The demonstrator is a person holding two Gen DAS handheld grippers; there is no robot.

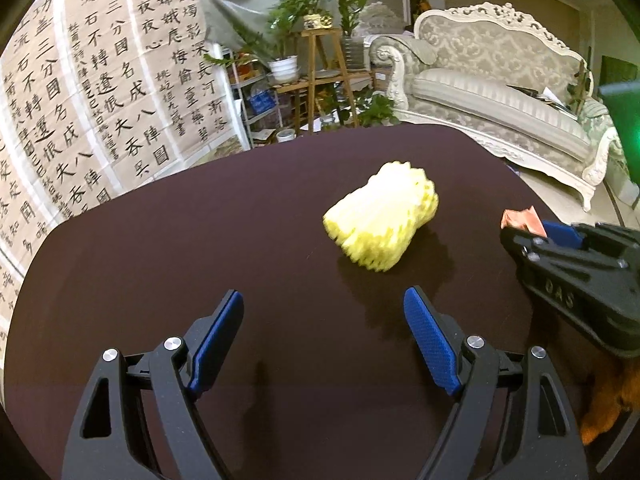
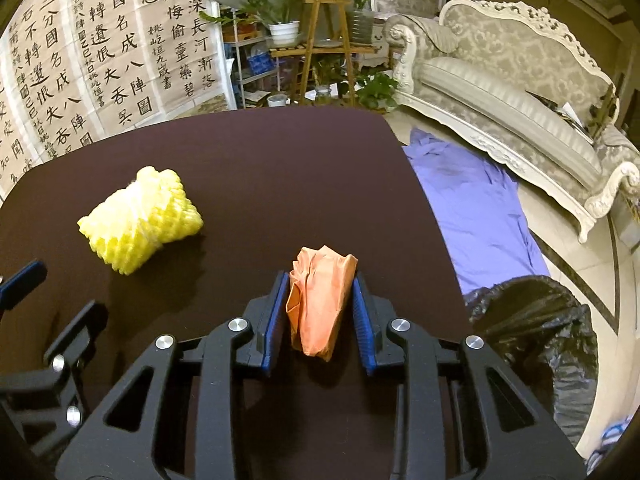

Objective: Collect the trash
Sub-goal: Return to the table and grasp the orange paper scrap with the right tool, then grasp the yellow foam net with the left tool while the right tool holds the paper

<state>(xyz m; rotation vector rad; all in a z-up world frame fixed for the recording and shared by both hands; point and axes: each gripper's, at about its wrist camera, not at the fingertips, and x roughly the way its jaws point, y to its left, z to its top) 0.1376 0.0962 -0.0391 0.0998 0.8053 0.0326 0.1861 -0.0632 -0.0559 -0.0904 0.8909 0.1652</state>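
R gripper (image 2: 320, 280) clamped on crumpled orange paper wad (image 2: 320, 300), blue pads (image 2: 276, 316) pressing both sides, wad sticks out past the tips. Sits lower center of the R wrist view, over the dark table (image 2: 280, 168). Can't tell if the wad is lifted or touching the tabletop.

L gripper (image 1: 324, 304) wide open, nothing between its blue pads (image 1: 430, 344). Lower center of L wrist view, above the table (image 1: 160, 248).

Yellow foam net sleeve (image 1: 380, 218) lies on the table, center-right in L view, ahead of the L gripper and nearer its right-side finger, not touching it. Blurred in that view. Same foam net (image 2: 140, 220) sits left-center in R view, well apart from the orange wad.

R gripper body (image 1: 580, 280) shows at the right edge of L view w/ a bit of the orange wad (image 1: 520, 220) at its tip. L gripper fingertip (image 2: 22, 280) pokes in at the left edge of R view.

Black trash bag (image 2: 536, 344), mouth open, lower right of R view, off the table edge, at floor level. Purple cloth (image 2: 472, 208) on the floor between table and ornate sofa (image 2: 500, 92). Calligraphy sheets (image 2: 100, 48) upper left, plant stand (image 2: 324, 32) top center.
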